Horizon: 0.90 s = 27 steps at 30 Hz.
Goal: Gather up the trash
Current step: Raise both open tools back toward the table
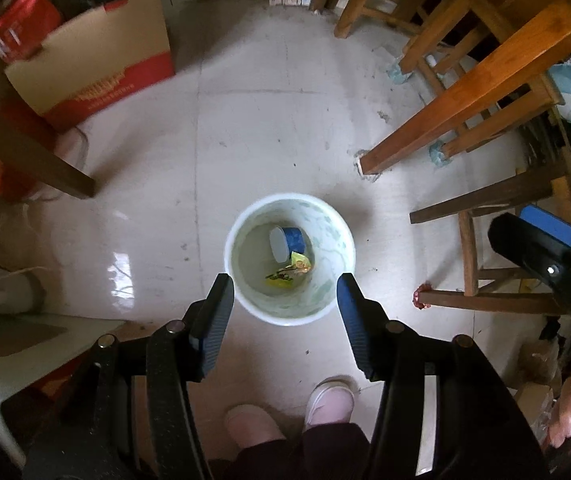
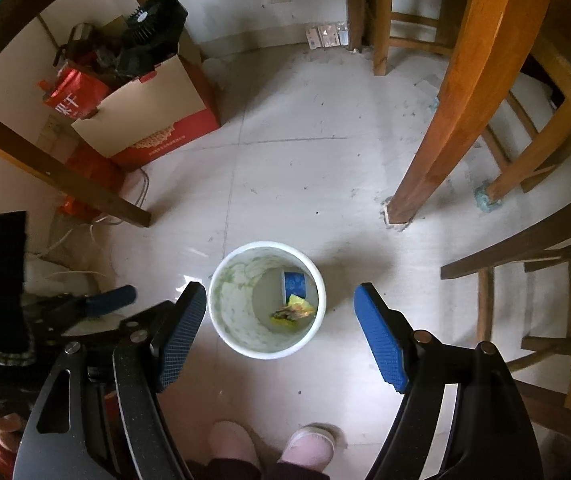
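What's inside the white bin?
Inside the white bin lie a blue paper cup on its side and a yellow wrapper. Anything beneath them is hidden.

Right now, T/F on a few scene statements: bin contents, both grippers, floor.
1. The white bin stands upright on the floor. True.
2. The bin is empty. False: a blue cup and a yellow wrapper lie at the bottom.
3. The left gripper holds a wrapper. False: it is open, nothing between its pads.
4. The right gripper is open and holds nothing. True.
5. The blue cup stands upright. False: it lies on its side.
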{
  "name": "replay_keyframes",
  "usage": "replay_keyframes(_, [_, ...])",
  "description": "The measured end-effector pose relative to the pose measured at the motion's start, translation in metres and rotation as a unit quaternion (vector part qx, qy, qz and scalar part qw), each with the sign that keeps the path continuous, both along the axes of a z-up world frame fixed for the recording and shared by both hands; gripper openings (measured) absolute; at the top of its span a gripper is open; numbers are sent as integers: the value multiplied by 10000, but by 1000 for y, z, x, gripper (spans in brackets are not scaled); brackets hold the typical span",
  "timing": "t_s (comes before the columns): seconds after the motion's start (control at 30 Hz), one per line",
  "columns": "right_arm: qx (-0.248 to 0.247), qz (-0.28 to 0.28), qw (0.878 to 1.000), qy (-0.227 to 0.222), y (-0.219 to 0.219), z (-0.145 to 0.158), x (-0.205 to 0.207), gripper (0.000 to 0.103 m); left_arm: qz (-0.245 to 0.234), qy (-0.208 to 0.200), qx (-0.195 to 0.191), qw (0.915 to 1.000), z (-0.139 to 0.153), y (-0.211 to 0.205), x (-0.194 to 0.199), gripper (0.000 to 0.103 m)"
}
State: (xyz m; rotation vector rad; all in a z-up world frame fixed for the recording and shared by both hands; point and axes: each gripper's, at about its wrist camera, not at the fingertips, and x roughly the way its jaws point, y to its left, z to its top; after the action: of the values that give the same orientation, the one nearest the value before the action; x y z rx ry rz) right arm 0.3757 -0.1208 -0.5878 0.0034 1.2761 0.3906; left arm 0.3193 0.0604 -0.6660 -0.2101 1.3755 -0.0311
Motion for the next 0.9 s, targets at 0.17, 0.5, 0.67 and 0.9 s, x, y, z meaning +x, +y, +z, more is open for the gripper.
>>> replay_keyframes(0.17, [10,-13,9999,-141,-1,58,-3,74,-67,-254,78,9996,79,1,-6,53])
replay_keyframes(0.5, [193,12,9966,-795,6,218,-24,74,-33,-1077,298,9937,264,7,-24,53])
replay_keyframes(0.67, [243,-18,9916,-1268,7,297,-41,74,41,-1600,325,9866,355,13,-38,53])
replay_keyframes(0.9, [420,-333,9845,-1670,2,390,-69,74,26,-2418,501,9690,473,16,-71,53])
